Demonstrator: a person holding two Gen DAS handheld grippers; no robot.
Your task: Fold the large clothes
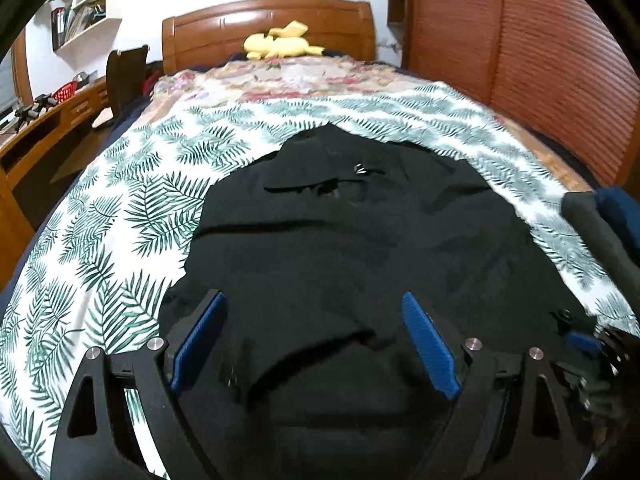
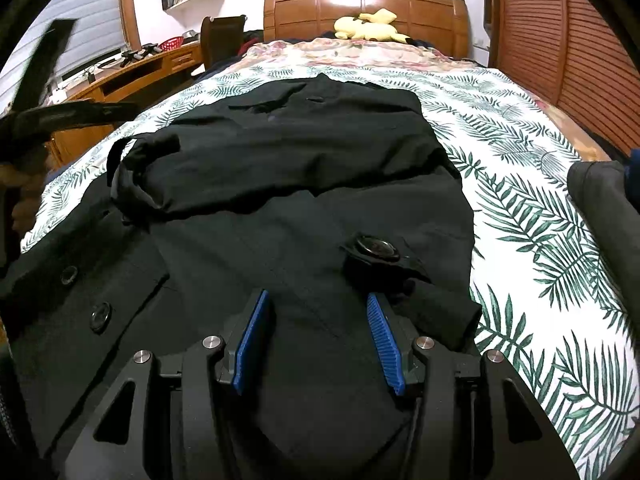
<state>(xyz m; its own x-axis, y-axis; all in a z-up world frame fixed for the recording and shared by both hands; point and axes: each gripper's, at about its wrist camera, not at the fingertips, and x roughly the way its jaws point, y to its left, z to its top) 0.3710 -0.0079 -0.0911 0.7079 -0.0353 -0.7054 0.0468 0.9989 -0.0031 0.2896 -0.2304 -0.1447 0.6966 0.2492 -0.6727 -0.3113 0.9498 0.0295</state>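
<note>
A large black coat (image 1: pixel 340 240) lies spread on the fern-print sheet (image 1: pixel 120 208), collar toward the headboard. In the right wrist view one sleeve (image 2: pixel 280 168) lies folded across the coat (image 2: pixel 280 240), and a big round button (image 2: pixel 376 248) shows near the right edge. My left gripper (image 1: pixel 313 297) hangs above the coat's lower part, its blue pads (image 1: pixel 200 340) wide apart with nothing clamped. My right gripper (image 2: pixel 317 298) hovers over the coat's lower right, its pads (image 2: pixel 256 340) about half apart, cloth lying flat beneath them. A hand (image 2: pixel 22 188) shows blurred at the left edge.
A yellow plush toy (image 1: pixel 280 42) rests by the wooden headboard (image 1: pixel 264 20). A wooden desk (image 1: pixel 48 120) and chair (image 1: pixel 126 76) stand to the left of the bed. Louvred wardrobe doors (image 1: pixel 540 60) line the right side. Dark folded clothes (image 2: pixel 600 208) sit at the bed's right edge.
</note>
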